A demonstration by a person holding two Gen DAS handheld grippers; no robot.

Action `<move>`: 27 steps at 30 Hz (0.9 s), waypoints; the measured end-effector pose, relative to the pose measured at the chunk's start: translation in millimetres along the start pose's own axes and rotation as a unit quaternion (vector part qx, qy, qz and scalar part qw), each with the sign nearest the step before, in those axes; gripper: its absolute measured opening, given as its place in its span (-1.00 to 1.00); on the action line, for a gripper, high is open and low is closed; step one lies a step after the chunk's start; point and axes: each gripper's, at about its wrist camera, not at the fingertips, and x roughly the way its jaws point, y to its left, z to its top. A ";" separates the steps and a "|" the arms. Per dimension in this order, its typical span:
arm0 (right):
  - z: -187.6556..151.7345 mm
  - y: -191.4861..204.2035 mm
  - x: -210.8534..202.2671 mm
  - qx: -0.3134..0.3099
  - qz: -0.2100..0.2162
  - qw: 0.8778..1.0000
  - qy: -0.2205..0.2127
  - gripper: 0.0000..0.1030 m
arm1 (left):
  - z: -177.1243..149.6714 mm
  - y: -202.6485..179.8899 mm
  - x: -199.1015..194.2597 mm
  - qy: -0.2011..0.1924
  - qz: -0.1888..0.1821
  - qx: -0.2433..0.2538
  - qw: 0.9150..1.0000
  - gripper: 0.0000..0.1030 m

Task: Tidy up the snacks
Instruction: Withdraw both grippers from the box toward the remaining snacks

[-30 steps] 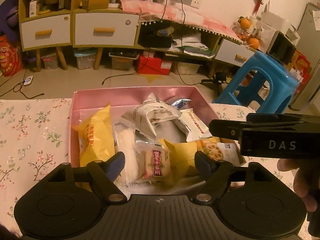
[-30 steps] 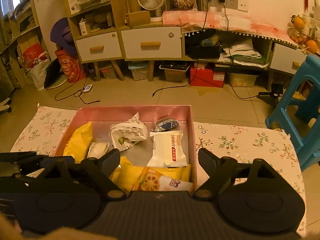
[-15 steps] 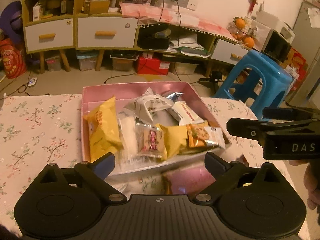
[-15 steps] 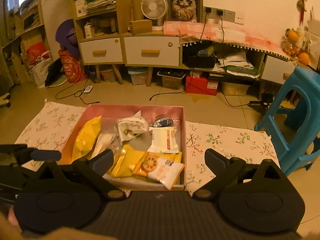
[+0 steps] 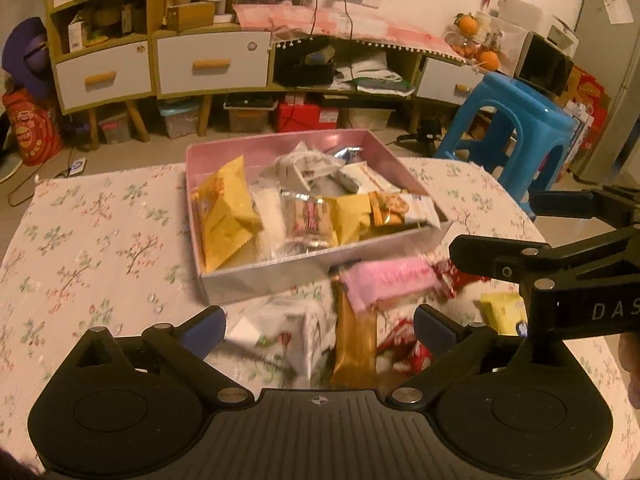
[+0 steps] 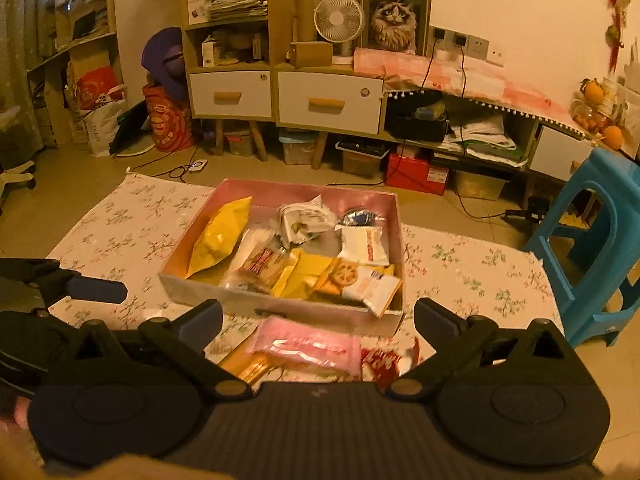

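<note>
Pink box (image 6: 304,194) of snacks on floral tablecloth (image 6: 476,276)

Straight ahead past the tongs: wooden cabinet with white drawers (image 6: 329,102), small white fan (image 6: 339,20) and framed cat picture (image 6: 393,14) on top of it. Blue plastic stool (image 6: 596,240) stands on the floor off to the right, red box (image 6: 416,172) under the low shelf, oranges (image 5: 478,40) on the shelf's right end. Floral tablecloth (image 5: 100,240) spreads out left of the tongs.
</note>
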 end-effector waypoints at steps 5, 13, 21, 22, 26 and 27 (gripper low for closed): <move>-8.8 -0.1 -4.7 0.020 0.001 1.000 0.002 1.00 | -12.6 3.4 -9.9 0.004 -0.001 -0.004 1.000 0.96; -28.6 1.9 -10.5 0.022 -0.003 1.000 0.012 1.00 | -32.8 9.7 -18.7 0.009 0.013 0.002 1.000 0.96; -54.4 -6.0 -6.8 0.021 0.027 0.999 0.034 1.00 | -48.3 20.3 -21.8 0.003 0.017 0.043 0.999 0.96; -57.5 -5.8 -5.6 0.013 0.028 0.999 0.038 1.00 | -49.7 21.7 -21.2 0.003 0.014 0.045 0.999 0.96; -72.8 -1.7 -2.9 -0.036 0.025 0.998 0.044 1.00 | -55.0 28.9 -15.8 0.002 0.009 0.050 0.999 0.96; -75.9 -0.9 -2.7 -0.045 0.027 0.998 0.045 1.00 | -55.8 30.3 -14.1 0.002 0.009 0.051 0.999 0.96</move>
